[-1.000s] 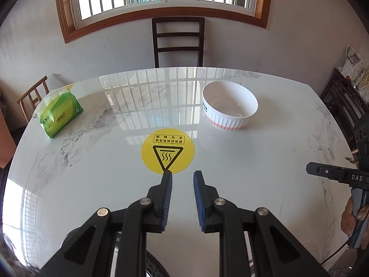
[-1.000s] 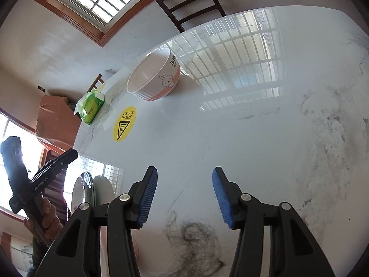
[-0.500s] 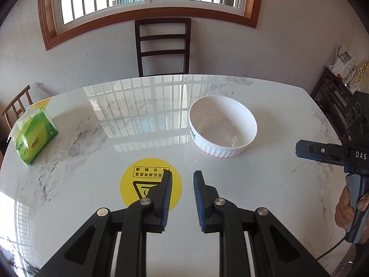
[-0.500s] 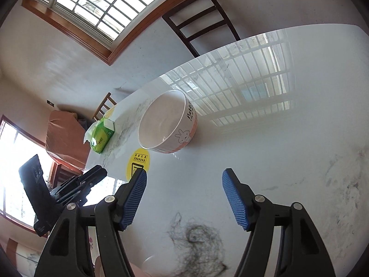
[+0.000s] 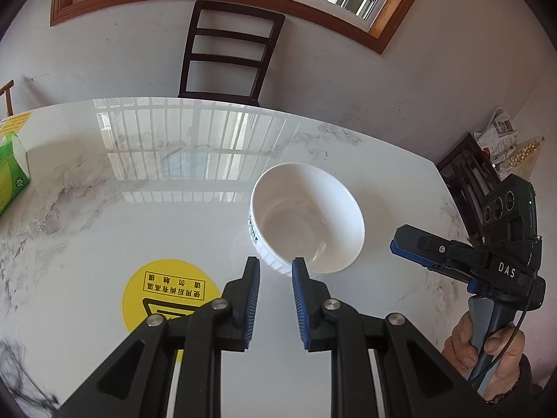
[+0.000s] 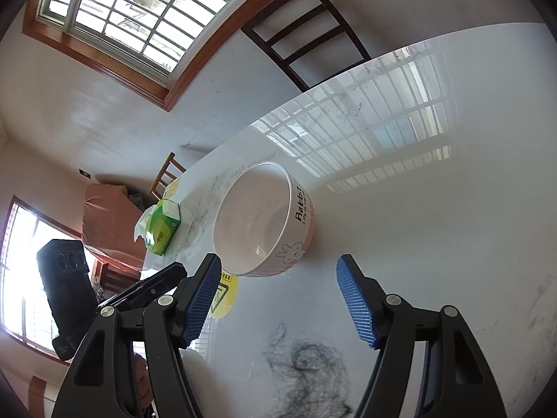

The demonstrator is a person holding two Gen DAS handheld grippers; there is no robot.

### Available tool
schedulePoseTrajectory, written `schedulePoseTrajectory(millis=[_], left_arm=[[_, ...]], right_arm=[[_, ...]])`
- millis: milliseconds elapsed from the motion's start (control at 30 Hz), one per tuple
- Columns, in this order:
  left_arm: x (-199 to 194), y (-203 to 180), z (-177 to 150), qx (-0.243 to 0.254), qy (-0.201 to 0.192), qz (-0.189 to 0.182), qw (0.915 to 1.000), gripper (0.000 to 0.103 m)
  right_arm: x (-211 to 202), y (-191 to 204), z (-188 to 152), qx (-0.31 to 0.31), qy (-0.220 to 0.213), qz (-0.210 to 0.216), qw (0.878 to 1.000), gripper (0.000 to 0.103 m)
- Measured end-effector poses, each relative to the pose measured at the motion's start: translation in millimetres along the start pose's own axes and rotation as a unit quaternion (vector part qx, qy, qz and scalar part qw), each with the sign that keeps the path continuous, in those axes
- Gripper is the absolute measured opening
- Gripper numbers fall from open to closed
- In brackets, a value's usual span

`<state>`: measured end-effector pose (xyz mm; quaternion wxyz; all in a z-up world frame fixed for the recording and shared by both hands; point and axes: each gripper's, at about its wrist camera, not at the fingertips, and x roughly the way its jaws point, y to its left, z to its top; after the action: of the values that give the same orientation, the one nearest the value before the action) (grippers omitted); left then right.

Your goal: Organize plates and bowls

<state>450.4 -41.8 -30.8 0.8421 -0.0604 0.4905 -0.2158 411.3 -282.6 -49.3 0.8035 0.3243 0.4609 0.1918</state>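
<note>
A white bowl [image 5: 308, 217] with a pink base and a rabbit drawing stands upright and empty on the white marble table [image 5: 139, 209]. It also shows in the right wrist view [image 6: 264, 219]. My left gripper [image 5: 275, 266] is open with a narrow gap, empty, its tips just short of the bowl's near wall. My right gripper [image 6: 278, 268] is wide open and empty, a little short of the bowl; it also shows at the right in the left wrist view [image 5: 397, 240].
A yellow round warning sticker [image 5: 167, 292] lies on the table left of my left gripper. A green tissue pack [image 5: 12, 170] lies at the far left edge. A dark wooden chair [image 5: 226, 55] stands behind the table. A dark cabinet [image 5: 466, 170] stands to the right.
Both grippers have moved closer to the bowl. The left gripper has swung right, off the yellow sticker. Jaw openings look unchanged.
</note>
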Motion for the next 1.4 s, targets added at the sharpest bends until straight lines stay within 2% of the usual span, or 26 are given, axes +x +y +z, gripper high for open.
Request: schedulePoseTrajectory(millis=[167, 567, 667, 800, 833, 867, 933, 1133, 1400], left_arm=[[16, 1, 13, -0.009, 0.008, 0.000, 0.9999, 0.020], [55, 9, 23, -0.020, 0.032, 0.020, 0.9991, 0.020], [61, 10, 22, -0.034, 0.028, 0.022, 0.9988, 0.020], [62, 6, 17, -0.031, 0.027, 0.038, 0.9984, 0.021], [62, 4, 18, -0.025, 0.029, 0.048, 0.9981, 0.019], [61, 0, 17, -0.020, 0.028, 0.063, 0.9974, 0.017], [58, -6, 15, -0.010, 0.021, 0.089, 0.9958, 0.012], [36, -22, 3, -0.002, 0.013, 0.093, 0.9956, 0.012], [-42, -55, -26, 0.015, -0.024, 0.108, 0.9938, 0.012]], right_arm=[[13, 9, 13, -0.010, -0.001, -0.023, 1.000, 0.067], [41, 1, 29, -0.007, 0.019, -0.034, 0.999, 0.066], [48, 1, 30, -0.011, 0.026, -0.037, 0.999, 0.060], [60, -1, 29, -0.010, 0.051, -0.040, 0.998, 0.032], [63, -2, 29, -0.008, 0.056, -0.047, 0.997, 0.028], [64, -3, 29, -0.004, 0.057, -0.049, 0.997, 0.027], [63, -4, 30, -0.001, 0.060, -0.048, 0.997, 0.026], [50, -7, 22, 0.004, 0.067, -0.042, 0.997, 0.021], [4, 19, -1, -0.004, 0.061, -0.018, 0.998, 0.020]])
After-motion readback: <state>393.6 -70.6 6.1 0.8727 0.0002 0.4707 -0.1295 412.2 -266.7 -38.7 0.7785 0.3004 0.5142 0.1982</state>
